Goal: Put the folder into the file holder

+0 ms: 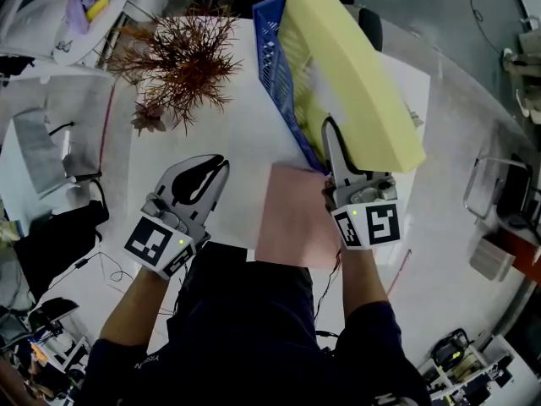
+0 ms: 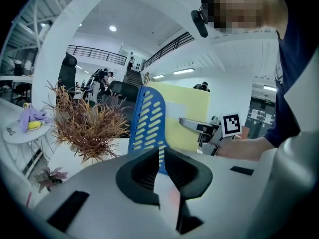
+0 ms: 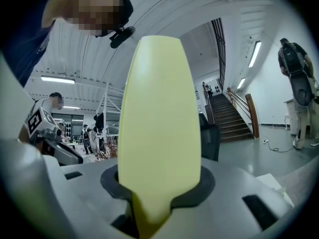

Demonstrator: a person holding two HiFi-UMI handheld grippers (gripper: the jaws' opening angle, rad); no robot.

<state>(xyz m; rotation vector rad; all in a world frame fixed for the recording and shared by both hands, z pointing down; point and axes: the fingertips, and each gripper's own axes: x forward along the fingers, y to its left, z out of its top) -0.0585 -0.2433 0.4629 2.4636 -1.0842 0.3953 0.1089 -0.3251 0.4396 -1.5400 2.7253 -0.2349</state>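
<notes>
Folder (image 1: pixel 355 74) over half-hidden file holder (image 1: pixel 272 36)

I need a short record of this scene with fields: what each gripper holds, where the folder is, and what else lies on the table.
right gripper: shut on the yellow folder, near its lower end
left gripper: jaws together, nothing held, low over the table
folder: upright at the blue file holder; how deep it sits cannot be told
other things: dried plant left of the holder; pink sheet flat between the grippers
task state: folder not yet released
</notes>
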